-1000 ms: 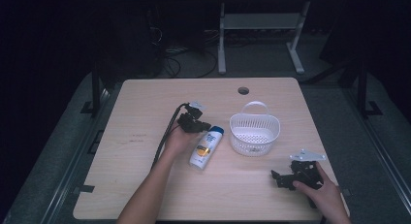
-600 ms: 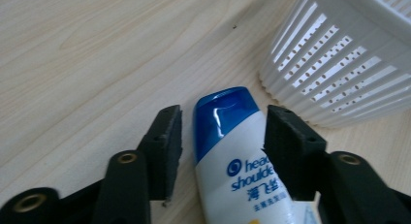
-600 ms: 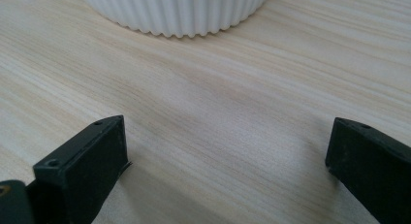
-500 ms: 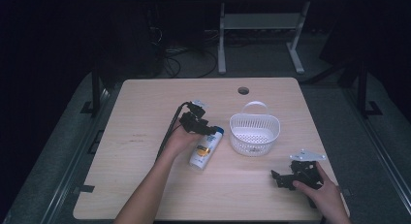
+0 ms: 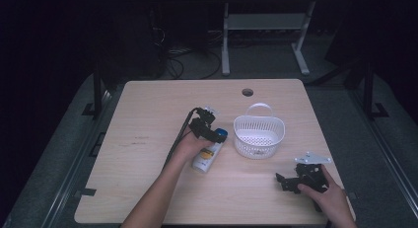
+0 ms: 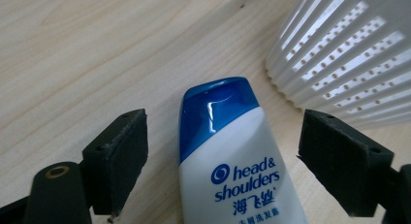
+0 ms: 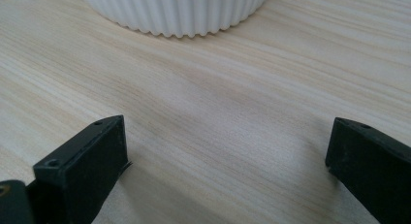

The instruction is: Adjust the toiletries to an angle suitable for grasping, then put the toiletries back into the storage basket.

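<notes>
A white shampoo bottle (image 5: pixel 205 158) with a blue cap lies flat on the wooden table, cap toward the basket. In the left gripper view the bottle (image 6: pixel 232 161) lies between my two black pads, and neither pad touches it. My left gripper (image 5: pixel 215 134) hovers over the cap end; its jaws have just been opening and stand wide. A white slotted basket (image 5: pixel 246 139) with a handle stands just right of the bottle. At the front right my right gripper (image 5: pixel 283 182) rests low over bare wood, open, with nothing between its pads (image 7: pixel 82 161).
The basket's ribbed wall (image 6: pixel 349 54) is close on the right of the left gripper, and the same basket (image 7: pixel 179 10) stands ahead of the right gripper. A cable hole (image 5: pixel 247 92) sits near the table's far edge. A black cable (image 5: pixel 178 139) trails from the left gripper.
My left gripper has shifted right and nearer, from beside the bottle to over its blue cap end. The right hand and gripper have stayed put.
</notes>
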Available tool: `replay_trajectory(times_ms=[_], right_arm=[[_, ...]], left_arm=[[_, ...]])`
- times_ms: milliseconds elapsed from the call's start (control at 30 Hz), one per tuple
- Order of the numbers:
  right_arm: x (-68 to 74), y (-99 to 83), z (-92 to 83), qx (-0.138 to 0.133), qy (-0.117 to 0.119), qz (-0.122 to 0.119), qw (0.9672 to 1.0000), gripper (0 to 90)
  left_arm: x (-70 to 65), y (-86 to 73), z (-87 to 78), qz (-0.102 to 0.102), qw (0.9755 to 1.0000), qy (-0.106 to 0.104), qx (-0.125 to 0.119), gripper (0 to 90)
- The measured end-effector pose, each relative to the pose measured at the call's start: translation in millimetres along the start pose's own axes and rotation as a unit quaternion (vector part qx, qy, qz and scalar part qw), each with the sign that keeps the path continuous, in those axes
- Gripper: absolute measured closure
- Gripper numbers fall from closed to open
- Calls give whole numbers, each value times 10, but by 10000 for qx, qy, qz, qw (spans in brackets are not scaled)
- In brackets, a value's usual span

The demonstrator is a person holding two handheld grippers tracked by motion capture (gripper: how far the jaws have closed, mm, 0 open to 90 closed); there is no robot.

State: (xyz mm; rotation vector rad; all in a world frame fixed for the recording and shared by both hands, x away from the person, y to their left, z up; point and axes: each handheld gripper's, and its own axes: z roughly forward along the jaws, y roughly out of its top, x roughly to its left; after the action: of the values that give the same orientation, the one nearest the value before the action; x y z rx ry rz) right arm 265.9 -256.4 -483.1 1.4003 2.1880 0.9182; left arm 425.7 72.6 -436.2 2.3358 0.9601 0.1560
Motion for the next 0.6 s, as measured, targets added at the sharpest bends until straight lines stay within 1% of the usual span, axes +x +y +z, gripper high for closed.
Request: replay_trajectory(times_ms=[67, 233, 333, 500, 600], right_arm=[[0, 0, 0, 0, -1, 1, 10000, 9], [0, 0, 0, 0, -1, 1, 10000, 9], [0, 0, 0, -1, -1, 1, 10000, 9], [0, 0, 0, 0, 0, 0, 10000, 9], [0, 1, 0, 2, -2, 2, 10000, 9]], left_arm=[[-18, -4, 35, 8, 9999, 94, 57, 171], [-31, -20, 117, 6, 9996, 183, 201, 171], [-29, -30, 149, -23, 9995, 163, 281, 171], [-53, -33, 198, 37, 9989, 214, 427, 172], [-69, -31, 217, 76, 9986, 283, 446, 173]])
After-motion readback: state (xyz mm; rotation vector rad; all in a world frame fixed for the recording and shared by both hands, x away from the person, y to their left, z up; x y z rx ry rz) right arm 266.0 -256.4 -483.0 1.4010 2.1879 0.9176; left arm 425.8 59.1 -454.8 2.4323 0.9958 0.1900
